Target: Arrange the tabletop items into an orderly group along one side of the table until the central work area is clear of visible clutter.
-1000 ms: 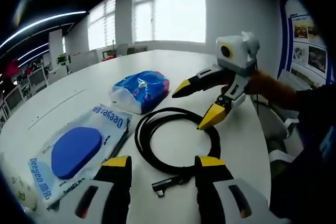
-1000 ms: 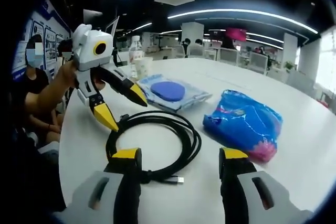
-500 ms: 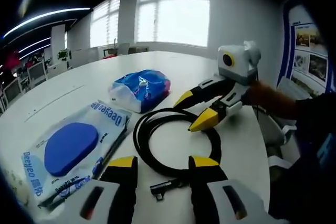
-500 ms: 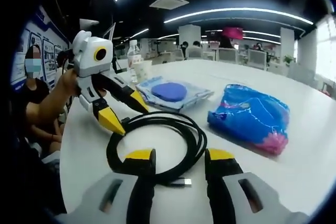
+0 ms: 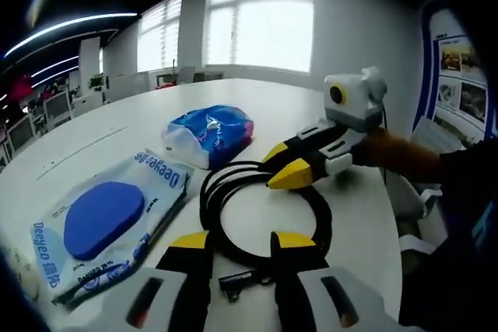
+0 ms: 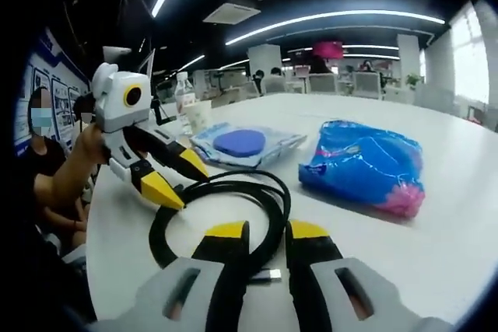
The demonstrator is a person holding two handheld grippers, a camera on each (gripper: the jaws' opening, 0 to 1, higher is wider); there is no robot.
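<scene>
Two grippers are working on the same coil. The right gripper [image 6: 266, 231] is holding its fingers [image 6: 227, 232] close together, with a strand of the black cable [image 6: 276, 200] running through the narrow gap. I cannot tell whether the pads are actually biting on it. The left gripper [image 5: 241, 242] is standing opposite with its fingers [image 5: 191, 241] apart, open and straddling the other arc of the loop without pinching it.

Judgement: both are placed at opposite sides of the coil so that it can be lifted or dragged as one ring instead of unwinding.

- Cable: is lying in a loose coil on the white desk [image 5: 93, 145], near the edge where the person is standing. Its plug end [image 5: 233, 281] is trailing free outside the ring, just beside the left fingers.
- Blue bag [image 5: 210, 131]: is sitting crumpled just beyond the coil, apart from it.
- Flat packet with a blue disc [image 5: 101, 219]: is lying beside the coil. One edge is close to the cable, possibly touching.
- Bottle [image 6: 181, 87] and paper cup [image 6: 198, 114]: are standing further back, past the packet.

In the way: the loose plug may be snagging on the packet edge if the coil goes sideways. Bag and packet are occupying the middle, so the work area is not yet cleared.
</scene>
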